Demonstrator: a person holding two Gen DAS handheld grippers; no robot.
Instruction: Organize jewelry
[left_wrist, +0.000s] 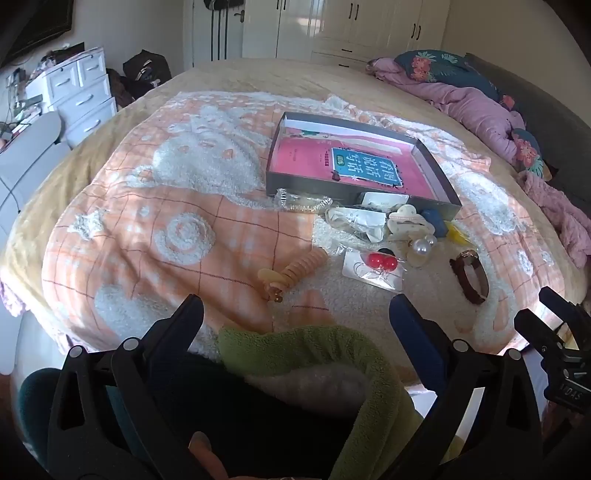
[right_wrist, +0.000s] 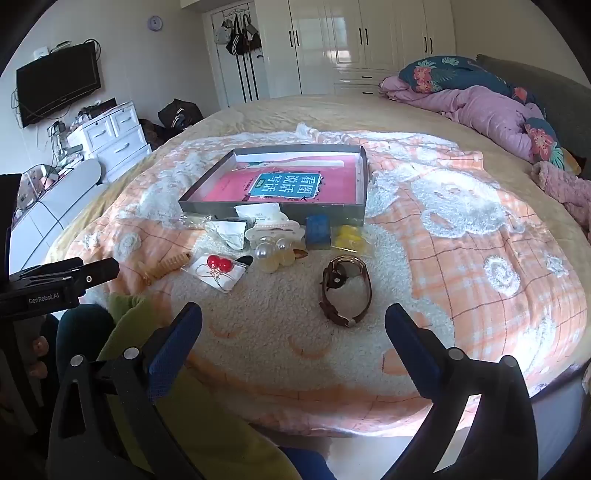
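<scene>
A shallow grey box (left_wrist: 325, 188) (right_wrist: 273, 208) with a pink book inside lies on the bed blanket. In front of it lies a jewelry pile: red bead earrings on a card (left_wrist: 378, 263) (right_wrist: 219, 264), pearl pieces (left_wrist: 424, 245) (right_wrist: 271, 251), a brown strap watch (left_wrist: 471, 275) (right_wrist: 345, 290), an orange spiral hair tie (left_wrist: 295, 271) (right_wrist: 168, 266), a blue item (right_wrist: 317, 226) and a yellow item (right_wrist: 349, 234). My left gripper (left_wrist: 295, 314) is open and empty, short of the pile. My right gripper (right_wrist: 293, 317) is open and empty, just before the watch.
A green cloth (left_wrist: 314, 347) lies over the person's lap at the near bed edge. Pink bedding and floral pillows (right_wrist: 491, 107) sit at the far right. A white drawer chest (right_wrist: 110, 136) stands left of the bed. The left gripper's body (right_wrist: 55, 284) shows at the left.
</scene>
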